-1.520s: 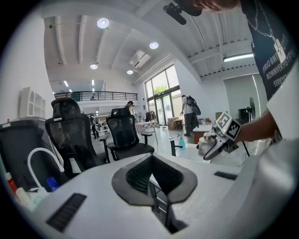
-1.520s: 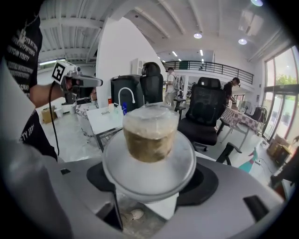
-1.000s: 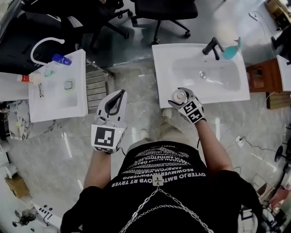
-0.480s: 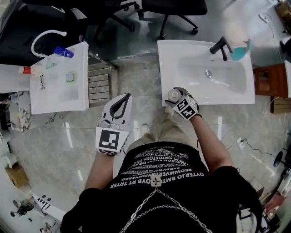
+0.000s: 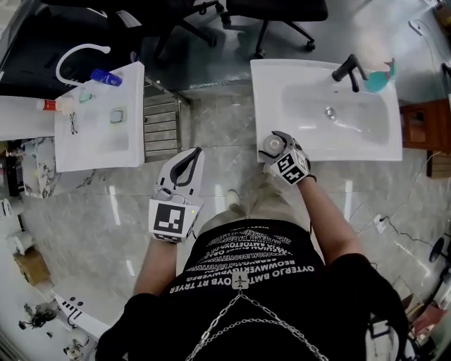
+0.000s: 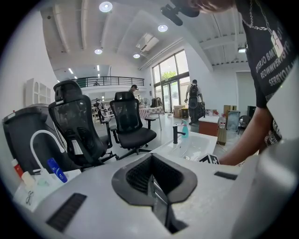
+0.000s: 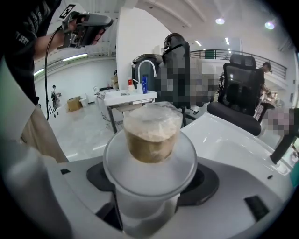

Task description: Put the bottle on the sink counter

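The bottle (image 5: 271, 145) is translucent white with a clear cap over a brownish core. My right gripper (image 5: 276, 149) is shut on it over the front left corner of the white sink counter (image 5: 282, 77). In the right gripper view the bottle (image 7: 152, 140) fills the middle, its body clamped between the jaws of the right gripper (image 7: 149, 205), with the basin rim (image 7: 224, 140) behind; its base is hidden. My left gripper (image 5: 190, 154) hangs over the floor between the two sinks, shut on nothing. In the left gripper view, the left gripper (image 6: 156, 196) has its tips together.
A black faucet (image 5: 347, 70) and a teal spray bottle (image 5: 384, 74) stand at the right sink's back. A second white sink (image 5: 99, 151) at the left carries a blue bottle (image 5: 104, 77) and small items. Black office chairs (image 5: 275, 10) stand beyond the sinks.
The right gripper has sunk with the bottle toward the sink's front left corner. The left gripper has lowered slightly and stays shut.
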